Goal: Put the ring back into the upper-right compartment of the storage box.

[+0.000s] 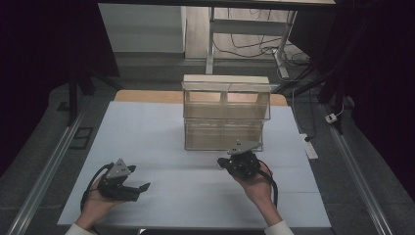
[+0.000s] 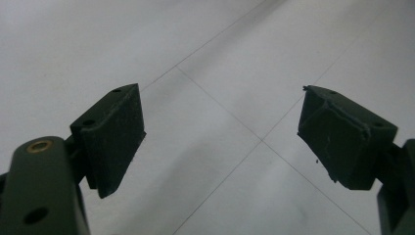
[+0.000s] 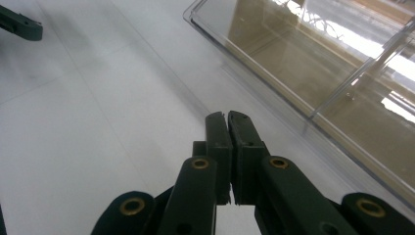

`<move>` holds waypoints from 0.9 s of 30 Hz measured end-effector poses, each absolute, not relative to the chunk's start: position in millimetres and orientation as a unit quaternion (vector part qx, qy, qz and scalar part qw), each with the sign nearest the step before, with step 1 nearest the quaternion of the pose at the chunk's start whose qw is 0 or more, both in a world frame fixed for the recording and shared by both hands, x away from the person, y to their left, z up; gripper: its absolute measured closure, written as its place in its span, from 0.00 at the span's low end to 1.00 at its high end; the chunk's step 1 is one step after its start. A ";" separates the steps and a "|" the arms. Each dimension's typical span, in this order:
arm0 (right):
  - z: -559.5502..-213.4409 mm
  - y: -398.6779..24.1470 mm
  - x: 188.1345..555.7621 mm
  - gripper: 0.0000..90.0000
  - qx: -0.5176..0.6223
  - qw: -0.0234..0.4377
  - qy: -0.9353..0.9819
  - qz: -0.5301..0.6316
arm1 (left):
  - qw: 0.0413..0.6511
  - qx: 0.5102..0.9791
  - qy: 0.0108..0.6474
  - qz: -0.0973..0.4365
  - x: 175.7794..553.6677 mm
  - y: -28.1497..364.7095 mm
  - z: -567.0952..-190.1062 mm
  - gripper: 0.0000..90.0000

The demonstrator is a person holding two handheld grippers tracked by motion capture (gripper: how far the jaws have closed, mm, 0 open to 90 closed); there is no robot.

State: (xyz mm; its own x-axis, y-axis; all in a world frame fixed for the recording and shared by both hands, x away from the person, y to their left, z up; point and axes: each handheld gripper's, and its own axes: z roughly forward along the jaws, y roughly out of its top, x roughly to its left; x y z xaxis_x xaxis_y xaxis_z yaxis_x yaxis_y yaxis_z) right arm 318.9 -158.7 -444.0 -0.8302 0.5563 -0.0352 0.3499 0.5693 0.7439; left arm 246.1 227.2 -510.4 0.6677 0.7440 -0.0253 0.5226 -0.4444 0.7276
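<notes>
A clear plastic drawer unit stands at the middle back of the white table. My right gripper hovers just in front of its lower drawer, held by a hand. In the right gripper view that gripper is shut, jaws pressed together with nothing between them, and the clear drawer front lies to its upper right. My left gripper rests low at the front left, pointing right. In the left gripper view its jaws stand wide apart over bare table.
Metal rails run along both sides of the table. A table frame with cables stands on the floor behind. A white power strip lies off the right edge. Bare white surface spreads between the two hands.
</notes>
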 end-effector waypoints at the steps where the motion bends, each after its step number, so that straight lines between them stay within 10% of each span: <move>1: -442.9 -159.2 318.6 0.97 0.258 0.135 0.874 0.387 | 0.367 0.836 0.379 0.151 246.2 227.2 -510.4 0.19; 27: -413.3 -175.0 309.7 0.97 0.257 0.170 0.850 0.428 | 0.365 0.837 0.378 0.151 246.2 226.5 -510.8 0.19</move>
